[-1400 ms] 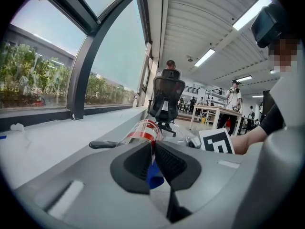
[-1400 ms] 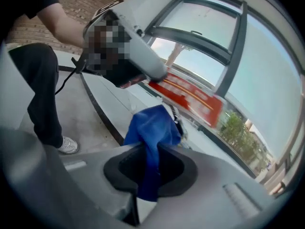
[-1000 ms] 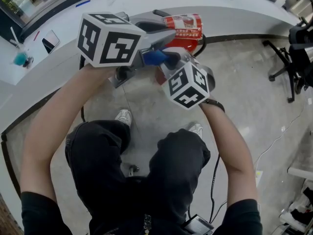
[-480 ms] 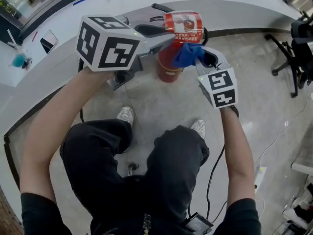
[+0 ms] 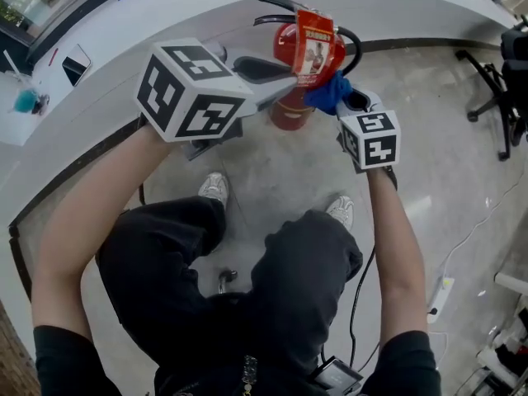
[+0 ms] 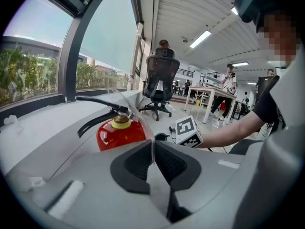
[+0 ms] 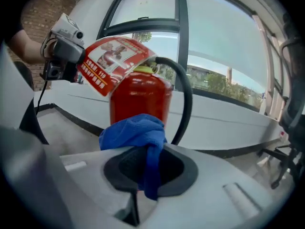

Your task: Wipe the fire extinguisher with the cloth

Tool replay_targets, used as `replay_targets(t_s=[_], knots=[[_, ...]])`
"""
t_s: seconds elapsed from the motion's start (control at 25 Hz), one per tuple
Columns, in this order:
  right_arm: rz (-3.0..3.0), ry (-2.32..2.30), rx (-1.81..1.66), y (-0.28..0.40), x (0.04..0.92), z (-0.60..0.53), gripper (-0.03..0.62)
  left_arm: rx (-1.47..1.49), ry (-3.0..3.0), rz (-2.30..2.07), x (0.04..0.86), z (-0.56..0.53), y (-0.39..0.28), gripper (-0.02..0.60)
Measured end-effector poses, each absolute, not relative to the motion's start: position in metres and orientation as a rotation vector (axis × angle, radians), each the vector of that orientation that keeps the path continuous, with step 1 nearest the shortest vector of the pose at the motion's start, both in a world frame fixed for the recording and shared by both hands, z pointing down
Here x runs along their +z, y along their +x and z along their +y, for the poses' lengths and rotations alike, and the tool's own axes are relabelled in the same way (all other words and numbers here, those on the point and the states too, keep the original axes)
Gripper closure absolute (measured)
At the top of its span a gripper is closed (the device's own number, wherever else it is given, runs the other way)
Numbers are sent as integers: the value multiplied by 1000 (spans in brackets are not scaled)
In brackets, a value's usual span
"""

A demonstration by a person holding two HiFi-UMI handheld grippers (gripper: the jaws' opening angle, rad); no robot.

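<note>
A red fire extinguisher (image 5: 290, 110) stands on the floor by the curved counter, black levers and hose on top. A red-and-white laminated tag (image 5: 312, 46) hangs at its neck. My left gripper (image 5: 287, 79) is shut on that tag's edge; in the left gripper view the thin sheet runs up from the closed jaws (image 6: 153, 151) toward the extinguisher (image 6: 119, 135). My right gripper (image 5: 346, 99) is shut on a blue cloth (image 5: 328, 91). In the right gripper view the cloth (image 7: 137, 131) bunches out of the jaws (image 7: 145, 168) against the red cylinder (image 7: 140, 97), below the tag (image 7: 114, 63).
A white curved counter (image 5: 165, 23) runs behind the extinguisher, with a phone (image 5: 76, 63) and a teal item (image 5: 27, 99) on it. A black office chair (image 5: 503, 81) stands at the right. Cables lie on the floor (image 5: 462, 238). My legs and shoes are just below the extinguisher.
My right gripper has swung with the cloth from under the left gripper to the extinguisher's right side and rolled. The left gripper has sunk slightly, still on the tag.
</note>
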State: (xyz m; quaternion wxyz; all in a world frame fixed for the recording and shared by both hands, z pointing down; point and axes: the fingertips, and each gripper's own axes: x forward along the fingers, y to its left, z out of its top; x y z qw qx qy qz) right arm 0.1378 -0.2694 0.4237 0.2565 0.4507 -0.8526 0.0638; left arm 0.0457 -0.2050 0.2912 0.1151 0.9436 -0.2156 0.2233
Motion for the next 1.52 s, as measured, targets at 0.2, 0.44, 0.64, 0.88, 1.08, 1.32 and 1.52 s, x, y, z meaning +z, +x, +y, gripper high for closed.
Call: replay_targets(t_s=[0.2, 0.44, 0.64, 0.88, 1.08, 1.32, 1.52], knots=[[-2268, 1093, 220, 125, 459, -258, 546, 723, 2703, -639, 318, -203, 30, 518], [-2321, 1194, 253, 141, 441, -270, 546, 815, 2688, -617, 337, -192, 15, 484], [-2450, 1341, 214, 148, 403, -291, 546, 942, 2604, -572, 386, -181, -3, 468], [-2356, 1321, 431, 149, 498, -285, 548, 1018, 2607, -585, 439, -186, 22, 508], [-2273, 1301, 564, 150, 562, -285, 548, 1119, 2594, -641, 483, -198, 39, 569], [-2121, 1184, 684, 145, 657, -282, 548, 1179, 2558, -588, 519, -194, 54, 575], [-2004, 1118, 804, 141, 699, -270, 548, 1203, 2507, -567, 534, -182, 52, 575]])
